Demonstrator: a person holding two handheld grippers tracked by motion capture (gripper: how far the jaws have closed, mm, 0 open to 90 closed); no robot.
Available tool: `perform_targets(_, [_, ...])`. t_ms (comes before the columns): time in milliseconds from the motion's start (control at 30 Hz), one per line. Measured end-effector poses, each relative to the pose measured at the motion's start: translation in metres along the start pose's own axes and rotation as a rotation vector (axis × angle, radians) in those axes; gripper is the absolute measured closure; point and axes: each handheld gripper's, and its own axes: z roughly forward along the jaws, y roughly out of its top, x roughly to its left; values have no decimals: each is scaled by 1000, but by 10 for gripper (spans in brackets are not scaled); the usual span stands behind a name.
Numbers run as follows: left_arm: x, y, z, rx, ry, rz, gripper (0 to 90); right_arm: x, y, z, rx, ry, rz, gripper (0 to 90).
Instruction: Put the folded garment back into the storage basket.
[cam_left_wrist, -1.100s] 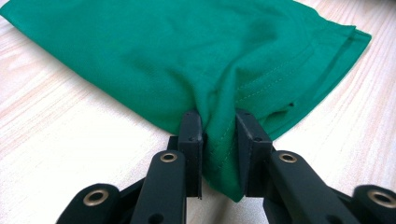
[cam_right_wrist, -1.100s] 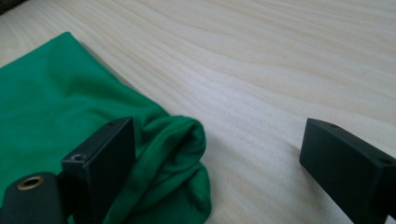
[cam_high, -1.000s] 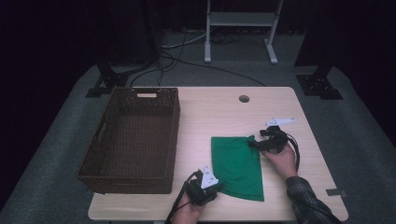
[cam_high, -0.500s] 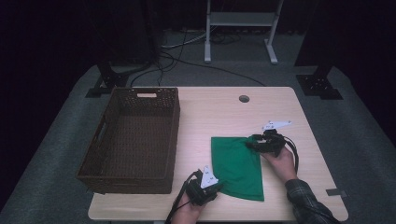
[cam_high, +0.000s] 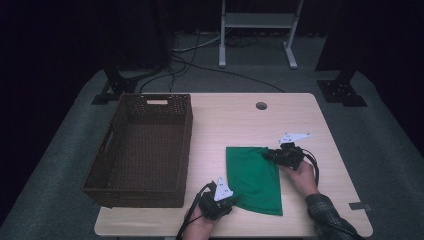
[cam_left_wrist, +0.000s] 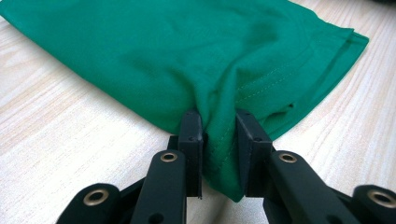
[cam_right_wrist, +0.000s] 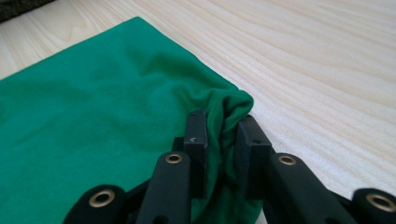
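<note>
- Far left of the table (cam_high: 235, 112) there's a brown wicker basket (cam_high: 142, 147), nothing touching it.
- Left gripper (cam_high: 231, 198) sits at the near edge, jaws pinched on the near-left corner of the green cloth (cam_high: 254, 176); fabric's bunched between the pads (cam_left_wrist: 192, 135).
- The cloth lies flat, right of the basket.
- Right gripper (cam_high: 266, 154) has just been closing, and it's now clamped on the cloth's far-right corner.
</note>
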Motion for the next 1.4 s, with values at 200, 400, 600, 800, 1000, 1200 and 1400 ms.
perform_targets(200, [2,0,0,-5,-12,-37,760,7,-1,0,-7,-52,-20,788])
perform_targets(400, [5,2,1,-28,-26,-41,791,11,1,0,3,-75,-9,792])
perform_targets(600, [7,4,0,-105,-30,-40,794,15,1,-1,9,-100,-12,794])
perform_targets(800, [8,4,-2,-288,-25,-36,799,30,2,-3,25,-117,-45,799])
perform_targets(1000, [8,6,-2,-375,-12,-33,800,37,1,-5,26,-117,-52,800])
perform_targets(1200, [12,14,-4,-433,-30,-58,801,45,1,-9,28,-118,-64,801])
perform_targets(1400, [16,27,-11,-458,-17,-63,800,52,5,-14,19,-106,-80,801])
